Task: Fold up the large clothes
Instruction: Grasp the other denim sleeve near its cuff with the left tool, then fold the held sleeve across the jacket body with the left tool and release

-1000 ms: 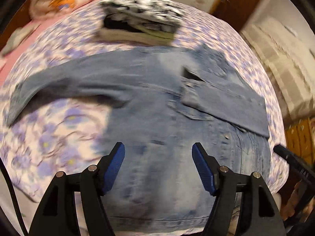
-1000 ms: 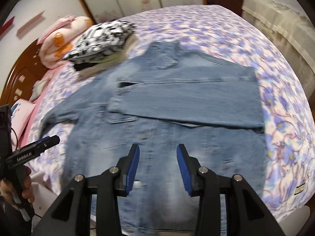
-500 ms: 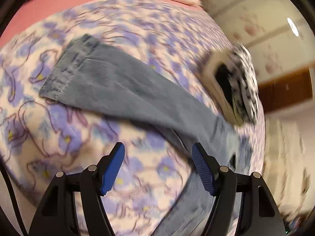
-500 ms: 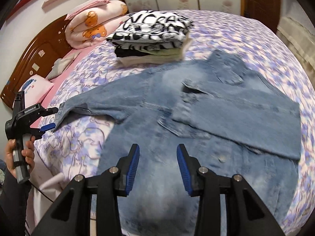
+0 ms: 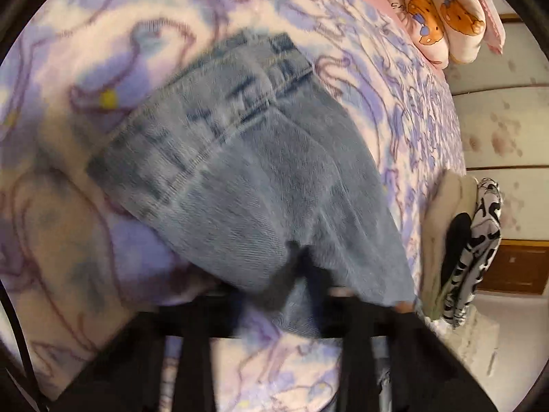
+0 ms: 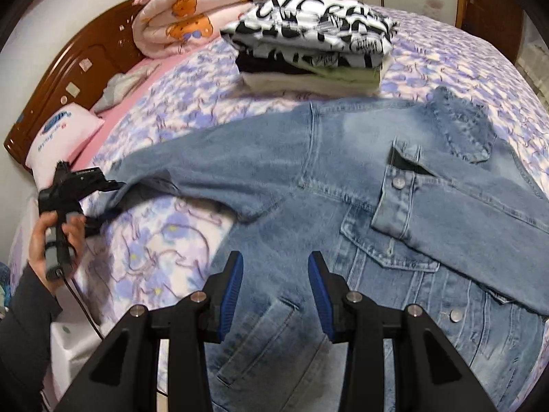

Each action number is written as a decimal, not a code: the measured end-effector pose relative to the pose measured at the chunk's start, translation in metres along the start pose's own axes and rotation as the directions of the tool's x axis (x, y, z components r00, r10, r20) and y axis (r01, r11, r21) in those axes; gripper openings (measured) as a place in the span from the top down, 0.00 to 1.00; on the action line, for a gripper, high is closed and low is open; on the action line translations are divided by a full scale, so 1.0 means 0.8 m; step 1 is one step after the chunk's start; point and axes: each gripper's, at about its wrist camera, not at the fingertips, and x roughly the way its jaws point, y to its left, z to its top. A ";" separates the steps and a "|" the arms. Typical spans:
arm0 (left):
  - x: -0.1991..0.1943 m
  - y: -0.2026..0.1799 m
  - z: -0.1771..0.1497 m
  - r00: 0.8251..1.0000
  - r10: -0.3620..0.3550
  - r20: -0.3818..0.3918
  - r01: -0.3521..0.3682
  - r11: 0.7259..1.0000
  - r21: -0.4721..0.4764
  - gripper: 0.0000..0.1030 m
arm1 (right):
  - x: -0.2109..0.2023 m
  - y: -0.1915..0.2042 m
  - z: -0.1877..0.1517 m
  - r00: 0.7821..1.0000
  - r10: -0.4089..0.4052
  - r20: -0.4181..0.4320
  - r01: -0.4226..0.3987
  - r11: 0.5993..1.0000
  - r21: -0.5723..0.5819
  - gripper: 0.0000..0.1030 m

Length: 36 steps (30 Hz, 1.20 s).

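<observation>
While the denim jacket (image 6: 343,185) lies spread across the bed (image 6: 178,110), its left sleeve (image 6: 192,171) reaches out toward the bed's left edge, where the left gripper (image 6: 103,199) meets the cuff. Seen from the left wrist view, that cuff (image 5: 219,130) fills the frame, blurred, with stitched seams and faded wash, and the sleeve cloth runs down between the dark fingers; the jaws have just been closing and now clench the sleeve. A person's hand (image 6: 55,237) in a dark sleeve grips the tool's handle, a black cable trailing below it.

Covering the mattress is a soft bedspread printed with purple flowers on cream. Further left and far sit a small white and pink pillow (image 6: 61,137) and a curved wooden headboard (image 6: 68,68), with a rolled pink blanket (image 6: 185,27) showing orange bears. Near the far middle rests a stack of folded clothes (image 6: 308,44), black-and-white print on top, dark, pale green and cream layers beneath.

Toward the right, the jacket's right sleeve (image 6: 480,219) is folded across the chest, over a flapped pocket with metal buttons. Nearest, the right gripper (image 6: 275,292) hovers above the jacket's lower front, its blue-padded jaws parted and grasping nothing.
</observation>
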 end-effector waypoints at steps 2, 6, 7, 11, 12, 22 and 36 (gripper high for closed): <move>-0.006 -0.010 -0.003 0.998 0.042 0.041 -0.044 0.998 0.045 0.93 | 0.005 -0.013 -0.009 1.000 0.003 -0.018 -0.002 1.000 0.022 0.62; -0.033 -0.057 -0.021 0.974 0.134 0.182 -0.174 0.959 0.222 0.95 | 0.003 -0.042 -0.032 0.999 0.007 -0.033 -0.004 0.997 0.077 0.62; -0.041 -0.077 -0.030 0.968 0.132 0.215 -0.188 0.945 0.267 0.95 | 0.001 -0.051 -0.039 0.999 0.005 -0.035 -0.002 0.996 0.087 0.62; -0.074 -0.180 -0.090 0.954 0.040 0.298 -0.186 0.858 0.479 0.96 | -0.013 -0.085 -0.059 1.000 -0.015 -0.025 0.018 0.993 0.116 0.62; -0.080 -0.207 -0.109 0.952 0.009 0.307 -0.180 0.828 0.532 0.96 | -0.020 -0.097 -0.065 1.000 -0.020 -0.017 0.022 0.991 0.131 0.62; -0.076 -0.418 -0.408 0.966 -0.254 0.053 0.050 0.382 0.923 0.96 | -0.087 -0.226 -0.107 0.996 -0.058 0.070 0.032 0.943 0.330 0.62; 0.100 -0.370 -0.620 0.962 0.055 -0.266 0.253 0.183 0.950 0.58 | -0.099 -0.369 -0.127 0.995 -0.094 0.027 0.068 0.863 0.501 0.61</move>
